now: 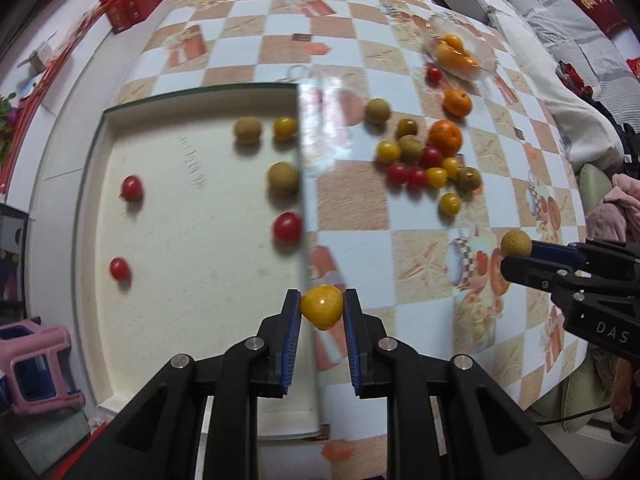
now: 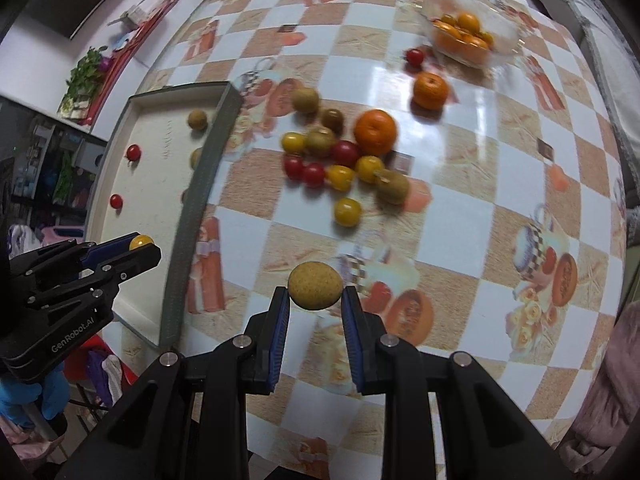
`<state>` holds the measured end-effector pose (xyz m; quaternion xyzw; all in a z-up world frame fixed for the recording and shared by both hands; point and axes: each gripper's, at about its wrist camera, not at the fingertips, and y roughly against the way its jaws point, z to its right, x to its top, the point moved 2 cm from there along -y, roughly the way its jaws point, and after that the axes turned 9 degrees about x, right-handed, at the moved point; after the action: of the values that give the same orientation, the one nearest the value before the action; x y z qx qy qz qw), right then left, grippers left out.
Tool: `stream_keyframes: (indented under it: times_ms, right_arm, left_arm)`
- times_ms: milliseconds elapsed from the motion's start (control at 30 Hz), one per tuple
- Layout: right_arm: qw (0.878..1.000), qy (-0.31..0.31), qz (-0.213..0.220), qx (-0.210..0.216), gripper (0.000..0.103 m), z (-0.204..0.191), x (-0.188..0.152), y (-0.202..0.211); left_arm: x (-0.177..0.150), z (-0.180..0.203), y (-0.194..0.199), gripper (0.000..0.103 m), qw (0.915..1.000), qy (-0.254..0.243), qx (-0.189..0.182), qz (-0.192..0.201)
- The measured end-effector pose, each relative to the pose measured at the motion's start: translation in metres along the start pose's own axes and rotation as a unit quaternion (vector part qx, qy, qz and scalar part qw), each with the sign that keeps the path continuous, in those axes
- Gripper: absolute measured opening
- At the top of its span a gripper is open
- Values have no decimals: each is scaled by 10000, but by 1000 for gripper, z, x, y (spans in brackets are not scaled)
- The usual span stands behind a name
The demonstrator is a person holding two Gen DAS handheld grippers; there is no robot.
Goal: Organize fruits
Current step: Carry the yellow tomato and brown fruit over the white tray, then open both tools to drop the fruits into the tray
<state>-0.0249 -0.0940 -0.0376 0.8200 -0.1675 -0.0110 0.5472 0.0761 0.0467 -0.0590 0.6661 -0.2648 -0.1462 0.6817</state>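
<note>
Left gripper clamps a yellow tomato above the tray's near wall — likely bound inside with the sorted fruit; right gripper pinches a longan beside the tray — pile lies beyond.

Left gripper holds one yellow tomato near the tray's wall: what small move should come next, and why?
Probably carry the yellow tomato leftward over the tray wall before opening. The left gripper hangs at the wall's edge, and other small fruits already lie inside the tray.
</note>
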Motion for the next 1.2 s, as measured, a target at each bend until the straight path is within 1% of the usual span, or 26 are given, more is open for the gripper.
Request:
stream_keyframes:
  times_ms: [333, 500, 600, 700, 867, 1033, 1200]
  right_arm:
    - [9969, 711, -286, 151, 29, -80, 34, -36]
    - [9941, 931, -506, 243, 29, -117, 48, -66]
    - [9924, 1025, -627, 245, 29, -131, 55, -81]
    - [9909, 1073, -783, 218, 29, -142, 62, -100]
    - [9890, 1152, -922, 75, 29, -152, 76, -123]
    - [9890, 1078, -1018, -9, 29, -156, 87, -141]
    - [9882, 1043, -1118, -75, 30, -156, 89, -153]
  left_arm:
    - [-26, -83, -14, 22, 9972, 677, 273, -164]
    - [-37, -116, -27, 22, 9948, 914, 366, -279]
    - [-42, -131, -36, 22, 9935, 999, 420, -352]
    - [-45, -140, -43, 22, 9927, 1046, 466, -372]
    - [-45, -151, -49, 22, 9922, 1092, 480, -372]
    - [-45, -154, -53, 22, 9923, 1089, 456, -381]
    - [-49, -156, -58, 22, 9923, 1076, 446, -430]
